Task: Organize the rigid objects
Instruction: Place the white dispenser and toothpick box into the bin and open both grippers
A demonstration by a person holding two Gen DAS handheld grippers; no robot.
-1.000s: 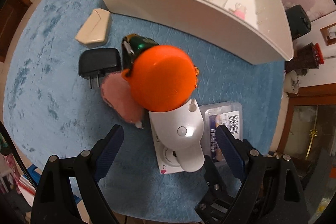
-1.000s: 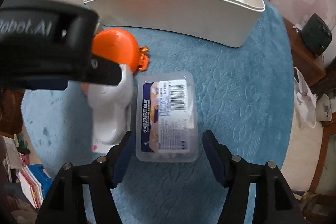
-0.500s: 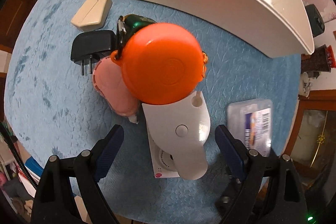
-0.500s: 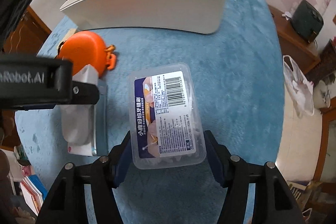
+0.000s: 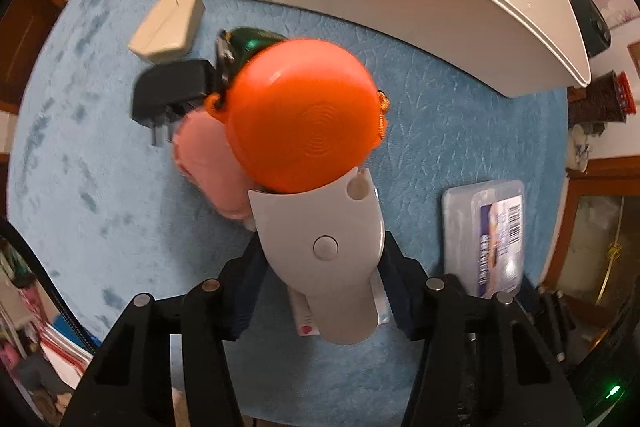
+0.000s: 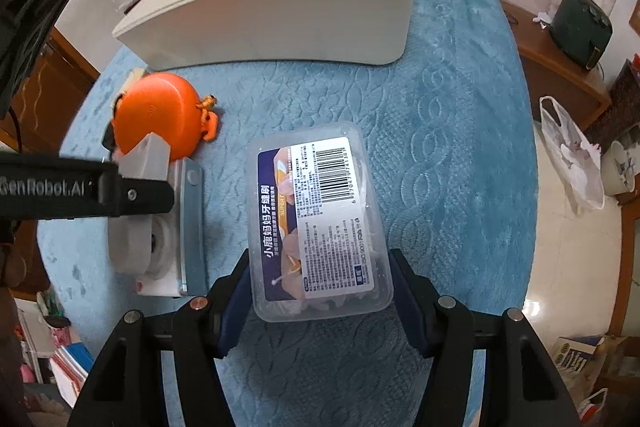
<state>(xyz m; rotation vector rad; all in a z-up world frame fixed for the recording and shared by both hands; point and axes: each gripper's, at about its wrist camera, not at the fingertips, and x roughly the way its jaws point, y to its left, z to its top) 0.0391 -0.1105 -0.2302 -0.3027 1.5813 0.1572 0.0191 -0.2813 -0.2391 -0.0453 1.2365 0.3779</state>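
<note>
White dispenser [image 5: 324,259]: your left gripper [image 5: 320,291] jaws just closing on it, long axis pointing ahead; right gripper [image 6: 320,303] jaws gripping clear box [image 6: 316,215].

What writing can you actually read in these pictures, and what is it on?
"小鹿妈妈牙缝刷": label of the clear plastic box.
"ISO 9001": same label.
"SUPER": same label, cut off.
Barcode digits and fine print: too small.
"GenRobot.AI": left gripper's body, first letter partly cut off.
</note>
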